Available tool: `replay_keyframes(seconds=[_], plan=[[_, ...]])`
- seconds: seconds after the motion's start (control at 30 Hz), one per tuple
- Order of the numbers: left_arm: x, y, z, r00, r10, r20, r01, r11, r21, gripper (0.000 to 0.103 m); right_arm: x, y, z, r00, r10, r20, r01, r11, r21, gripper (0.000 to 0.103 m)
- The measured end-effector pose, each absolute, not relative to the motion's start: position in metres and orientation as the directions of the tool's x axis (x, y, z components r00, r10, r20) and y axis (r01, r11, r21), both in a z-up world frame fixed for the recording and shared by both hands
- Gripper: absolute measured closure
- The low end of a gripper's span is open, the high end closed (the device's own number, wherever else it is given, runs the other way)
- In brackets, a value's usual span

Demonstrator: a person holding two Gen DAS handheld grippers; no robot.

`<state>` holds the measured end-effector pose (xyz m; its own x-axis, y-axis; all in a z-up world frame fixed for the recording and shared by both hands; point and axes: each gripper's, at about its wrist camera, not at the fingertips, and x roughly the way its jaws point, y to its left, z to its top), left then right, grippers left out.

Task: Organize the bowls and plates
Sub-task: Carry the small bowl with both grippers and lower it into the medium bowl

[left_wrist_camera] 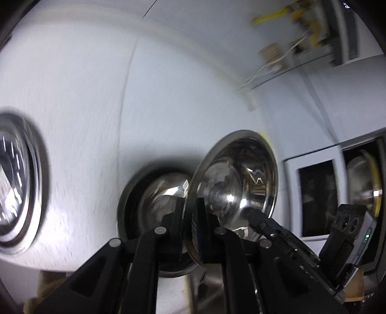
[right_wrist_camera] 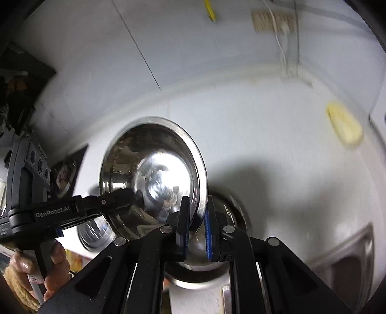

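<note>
A shiny steel bowl (left_wrist_camera: 238, 178) is held up on edge between both grippers, above the white counter (left_wrist_camera: 84, 108). My left gripper (left_wrist_camera: 190, 217) is shut on its near rim. My right gripper (right_wrist_camera: 196, 217) is shut on the opposite rim of the same bowl (right_wrist_camera: 154, 174). Another steel bowl (left_wrist_camera: 159, 200) sits on the counter right behind and below the held one; it also shows in the right wrist view (right_wrist_camera: 224, 210). A steel plate (left_wrist_camera: 17, 183) lies at the far left. The other gripper's body (right_wrist_camera: 60, 212) reaches in from the left.
A wall with a socket and white cable (right_wrist_camera: 277, 21) rises behind the counter. A yellow sponge-like object (right_wrist_camera: 345, 125) lies at the right. A steel sink (right_wrist_camera: 349, 256) is at the lower right. Dark cabinet openings (left_wrist_camera: 318, 198) with another steel dish are at the right.
</note>
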<state>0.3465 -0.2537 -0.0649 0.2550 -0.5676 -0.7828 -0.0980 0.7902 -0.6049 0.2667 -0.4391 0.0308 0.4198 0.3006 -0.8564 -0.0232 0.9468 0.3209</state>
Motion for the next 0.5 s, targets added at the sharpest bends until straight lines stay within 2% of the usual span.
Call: replay_keyframes(seconds=[0.2, 0.5], plan=[[0.341, -0.269, -0.13, 0.141, -0.535, -0.833, -0.181, 0.813, -0.553, 0.095, 0.26, -0.454, -0.045, 0.279, 0.328, -0.903, 0.064, 0.931, 0.358, 0.093], [0.362, -0.292, -0.146, 0.144, -0.51, -0.848, -0.206, 0.823, -0.53, 0.095, 0.275, -0.455, -0.068, 0.237, 0.345, -0.908, 0.091, 0.923, 0.374, 0.093]])
